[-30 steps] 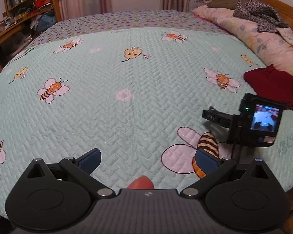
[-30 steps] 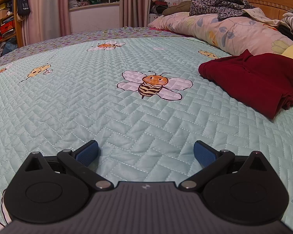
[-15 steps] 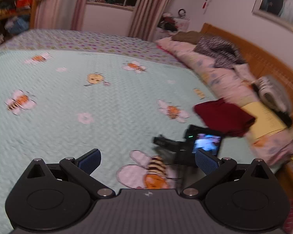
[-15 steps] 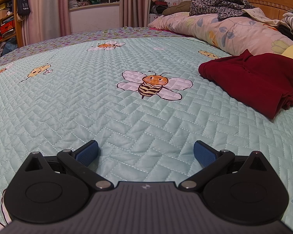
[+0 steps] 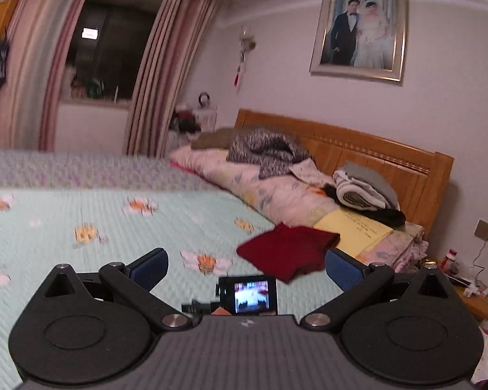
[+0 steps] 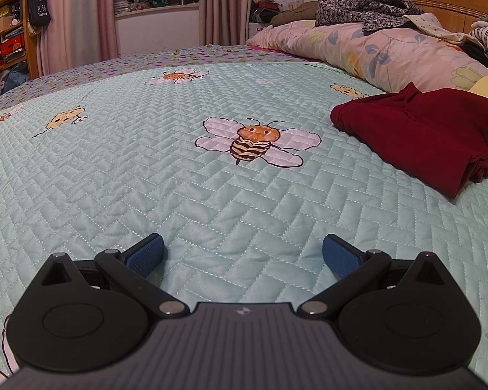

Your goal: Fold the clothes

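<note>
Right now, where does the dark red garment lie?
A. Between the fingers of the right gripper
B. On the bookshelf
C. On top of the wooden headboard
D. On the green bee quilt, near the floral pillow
D: the dark red garment lies folded on the bee quilt, just in front of the floral pillow; the right gripper and left gripper are both open and hold nothing.

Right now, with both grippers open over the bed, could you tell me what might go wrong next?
1. The left gripper view is motion-blurred, so reaching for the dark red garment could miss.
2. The small camera stands just ahead of it and could be knocked.
3. The right gripper sits low over the quilt and might snag it.
</note>
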A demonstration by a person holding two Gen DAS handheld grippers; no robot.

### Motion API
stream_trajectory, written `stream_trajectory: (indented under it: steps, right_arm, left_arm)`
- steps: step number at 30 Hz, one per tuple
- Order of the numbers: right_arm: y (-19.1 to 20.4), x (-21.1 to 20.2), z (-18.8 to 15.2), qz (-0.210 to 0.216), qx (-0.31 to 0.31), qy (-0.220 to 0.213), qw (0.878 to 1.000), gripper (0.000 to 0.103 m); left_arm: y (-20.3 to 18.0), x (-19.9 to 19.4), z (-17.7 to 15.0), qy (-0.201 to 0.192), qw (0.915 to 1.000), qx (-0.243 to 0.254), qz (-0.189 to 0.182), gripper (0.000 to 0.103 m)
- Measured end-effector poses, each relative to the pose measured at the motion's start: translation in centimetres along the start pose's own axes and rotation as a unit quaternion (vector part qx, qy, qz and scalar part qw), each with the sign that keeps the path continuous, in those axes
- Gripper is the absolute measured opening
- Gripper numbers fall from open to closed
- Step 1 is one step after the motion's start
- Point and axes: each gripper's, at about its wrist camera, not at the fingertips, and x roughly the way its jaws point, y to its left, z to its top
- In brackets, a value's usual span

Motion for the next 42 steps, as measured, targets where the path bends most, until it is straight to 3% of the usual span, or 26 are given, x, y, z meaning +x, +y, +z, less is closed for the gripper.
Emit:
stream_trajectory:
  steps: [6,9,12,16,21,24,25,27,29,31,32,37,42]
  right_arm:
    - [0.0,0.0,0.0,0.000,0.000,0.000,1.000,0.103]
    - [0.0,0.0,0.0,0.000,0.000,0.000,1.000,0.103]
    - [0.0,0.0,0.0,0.000,0.000,0.000,1.000,0.103]
    - [0.0,0.0,0.0,0.000,0.000,0.000,1.000,0.103]
    - [0.0,-0.1,0.0,0.000,0.000,0.000,1.000,0.103]
    - [0.0,-0.1,0.0,0.000,0.000,0.000,1.000,0.103]
    - [0.0,-0.1,0.0,0.000,0.000,0.000,1.000,0.103]
    - [0.0,-0.1,0.0,0.000,0.000,0.000,1.000,0.103]
    - [0.0,-0.1,0.0,0.000,0.000,0.000,1.000,0.103]
    - [0.0,-0.1,0.0,0.000,0.000,0.000,1.000,0.103]
    - [0.0,-0.1,0.0,0.000,0.000,0.000,1.000,0.103]
    - [0.0,-0.1,0.0,0.000,0.000,0.000,1.000,0.103]
    - [0.0,-0.1,0.0,0.000,0.000,0.000,1.000,0.103]
  left_arm:
    - [-0.2,0.5,-0.1,0.005,0.9998,-0.013,0.013,0.103]
    - [-0.6,-1.0,-0.4,-0.034,0.9993,0.012,0.006,0.103]
    - [-2.2,-3.4,-0.8,-0.109,0.9918,0.067,-0.001,0.103]
    - [-2.5,-5.1,-0.6,-0.159,0.9829,0.077,-0.053,0.103]
    - [-0.8,-6.1,0.2,-0.185,0.9725,0.031,-0.137,0.103]
    - [1.2,-6.0,0.9,-0.166,0.9651,-0.027,-0.200,0.103]
    - [2.4,-5.5,1.3,-0.144,0.9618,-0.063,-0.224,0.103]
    - [5.0,-3.9,1.8,-0.093,0.9495,-0.143,-0.264,0.103]
    - [7.6,-2.1,1.9,-0.045,0.9305,-0.221,-0.289,0.103]
    - [9.5,-0.8,1.2,-0.023,0.9133,-0.277,-0.298,0.103]
    - [10.1,-0.1,1.0,-0.013,0.9096,-0.295,-0.292,0.103]
    - [11.1,1.2,0.3,0.012,0.9067,-0.325,-0.269,0.103]
    - [11.2,1.1,0.2,-0.002,0.9058,-0.311,-0.288,0.103]
